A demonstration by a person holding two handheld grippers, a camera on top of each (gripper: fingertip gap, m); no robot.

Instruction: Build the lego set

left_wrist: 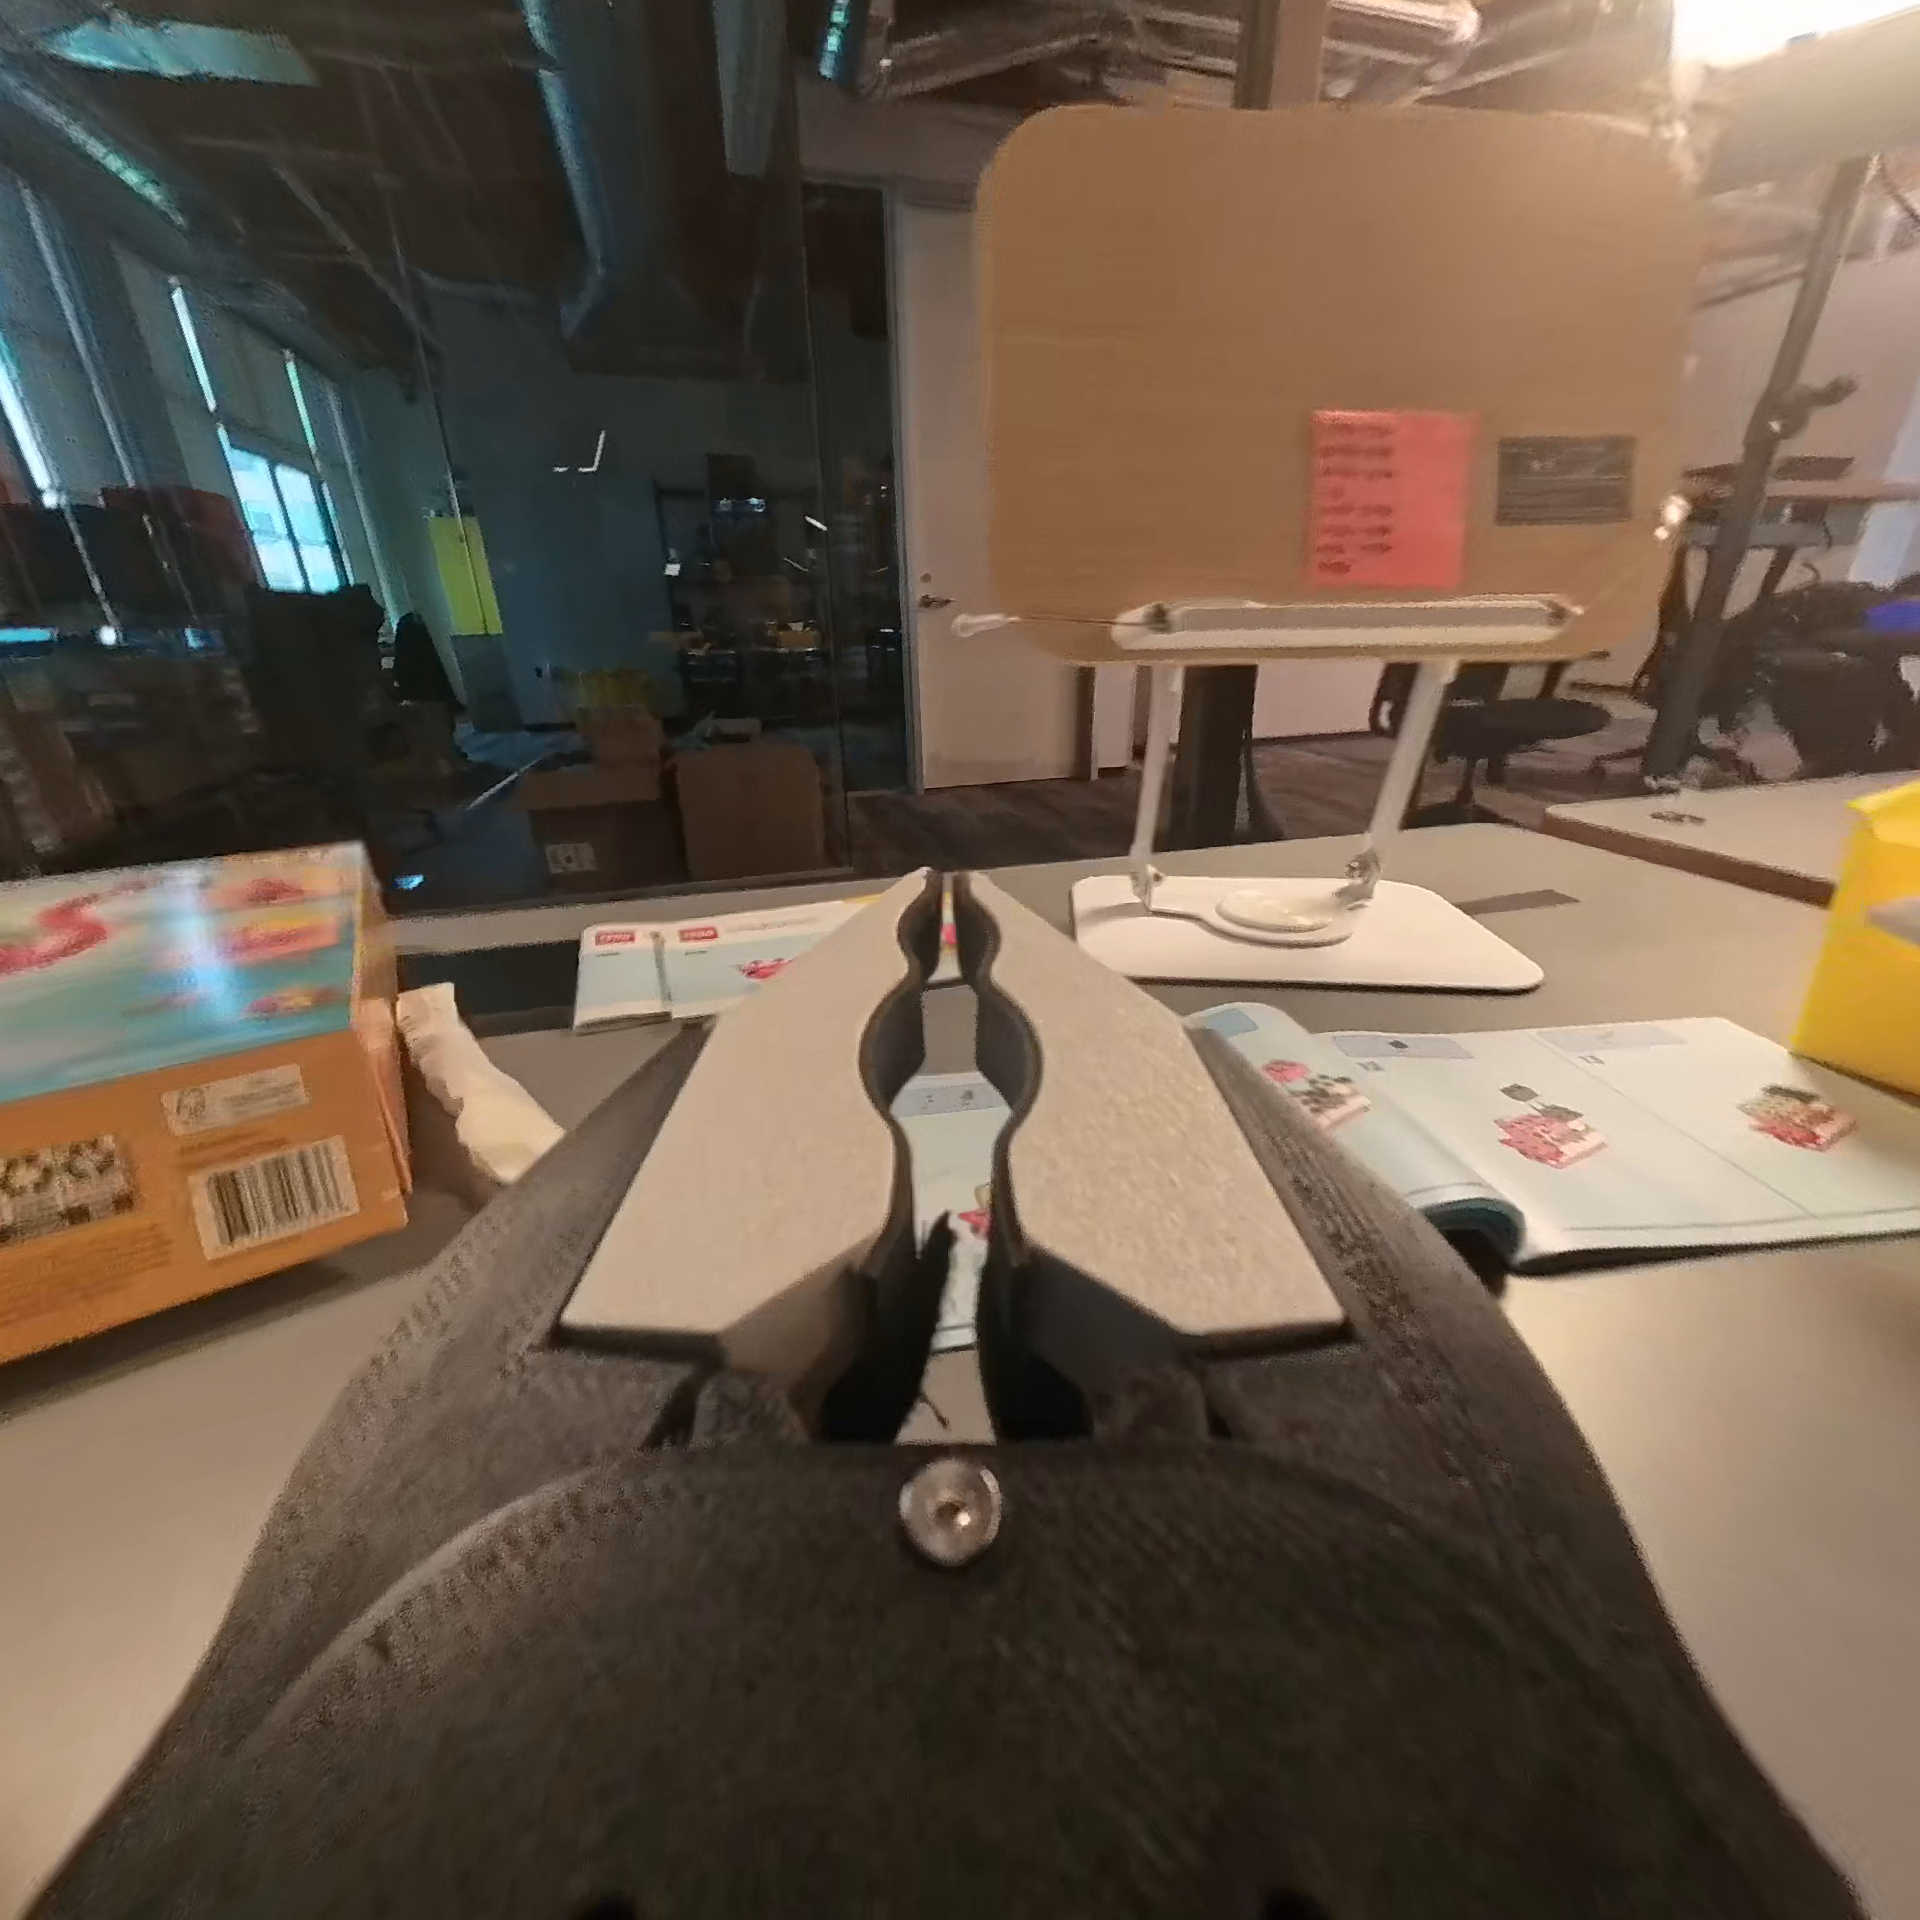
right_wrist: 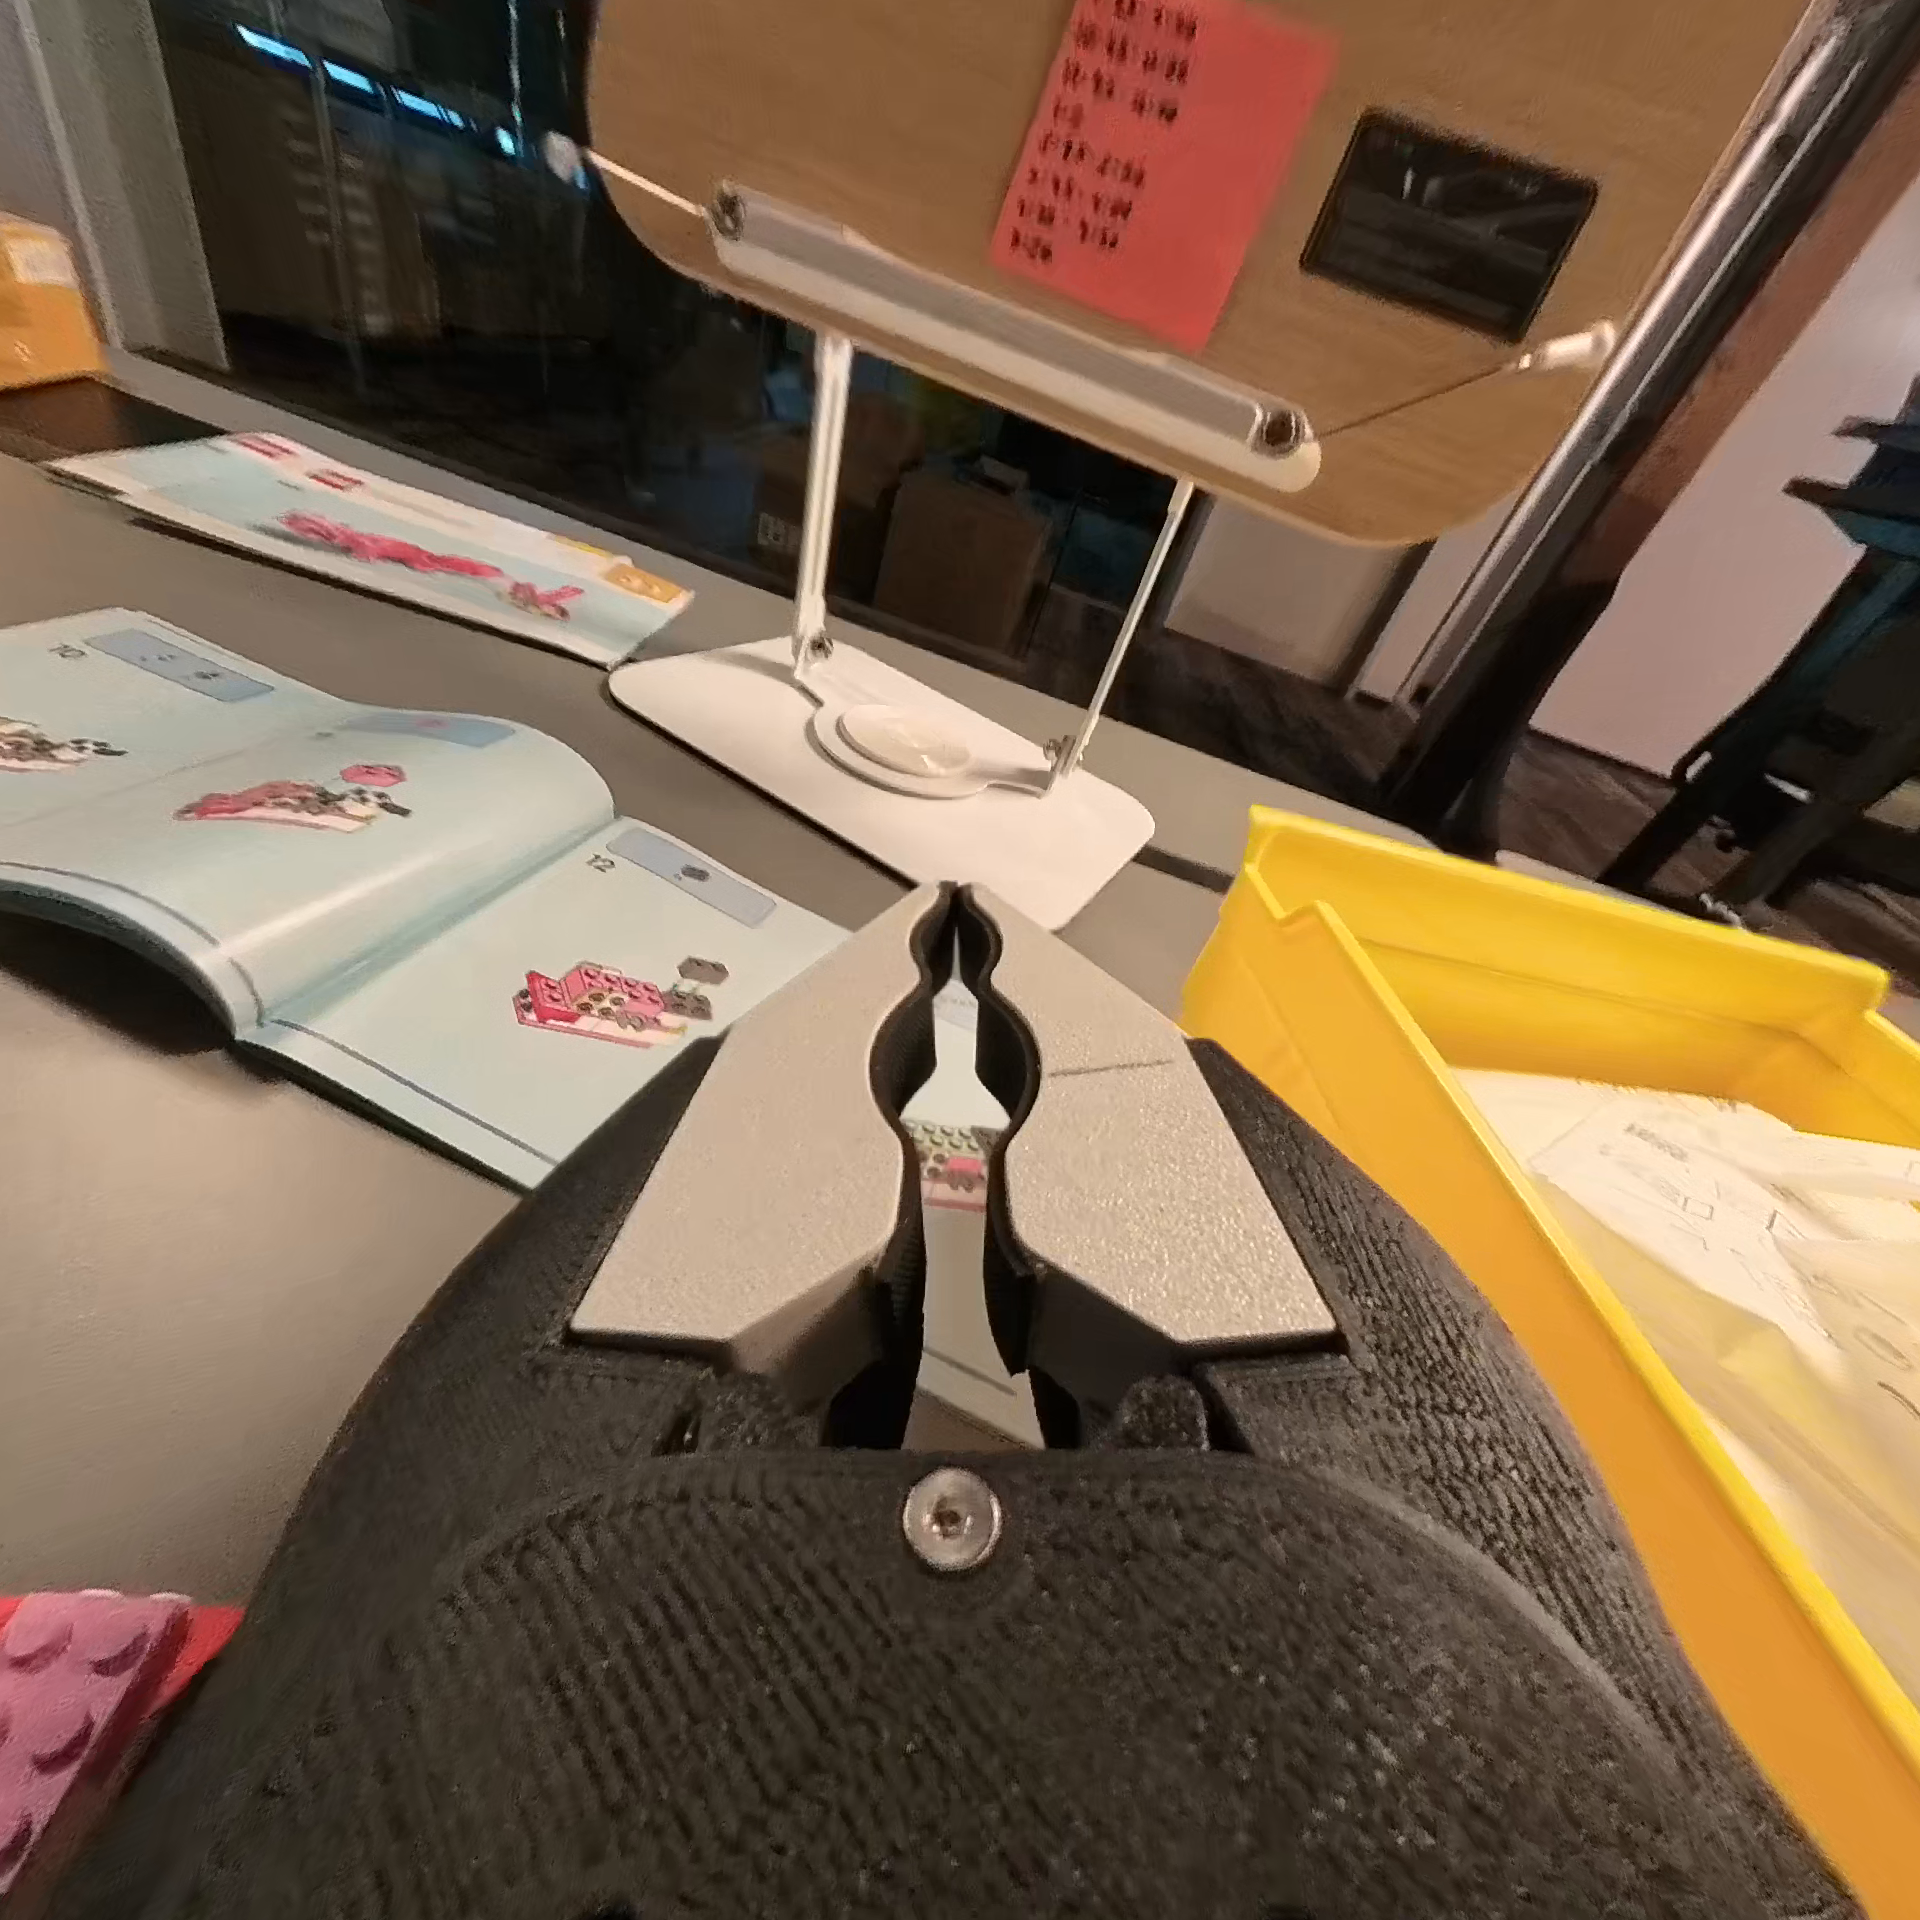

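Open instruction booklet [right_wrist: 343, 904] flat on table [right_wrist: 156, 1299], spine running toward far edge. Right claw [right_wrist: 951, 904] pinched shut, empty, over booklet's near-right corner; yellow bin [right_wrist: 1455, 1039] just right. Left claw [left_wrist: 948, 894] also closed, bare, above same booklet.

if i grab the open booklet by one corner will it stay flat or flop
The open booklet would probably flop: its pages look thin and already bow up near the spine. It seems light, so a push would likely slide it across the smooth table. Its pages may also fan or turn, since nothing rests on them; the shut right hand-held gripper hangs above its corner.
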